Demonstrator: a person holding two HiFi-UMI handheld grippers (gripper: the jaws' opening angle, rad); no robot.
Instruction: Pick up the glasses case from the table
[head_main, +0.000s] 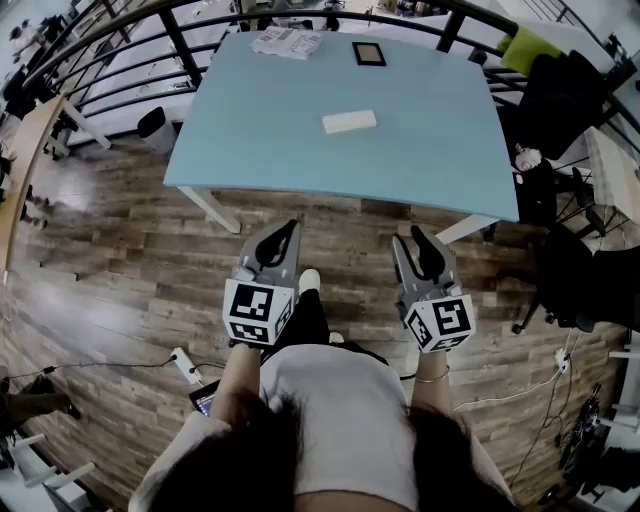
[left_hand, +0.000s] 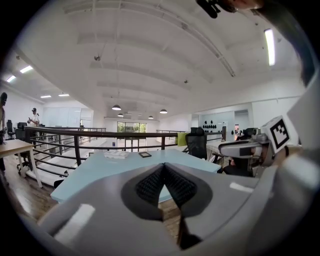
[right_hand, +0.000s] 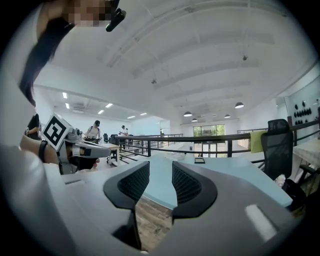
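The glasses case (head_main: 349, 122), a pale oblong box, lies flat near the middle of the light-blue table (head_main: 270, 150). Both grippers hang over the wooden floor, short of the table's near edge and well away from the case. My left gripper (head_main: 290, 228) (left_hand: 163, 166) is shut, its ribbed pads meeting at the tips with nothing between them. My right gripper (head_main: 413, 236) (right_hand: 161, 167) stands open with a clear gap and holds nothing. The case does not show in either gripper view.
A small black-framed square (head_main: 368, 54) and a white printed packet (head_main: 286, 41) lie at the table's far edge. A black railing (head_main: 180, 40) runs behind the table. Black office chairs (head_main: 560, 100) stand at the right. White table legs (head_main: 210, 208) stand ahead of the grippers.
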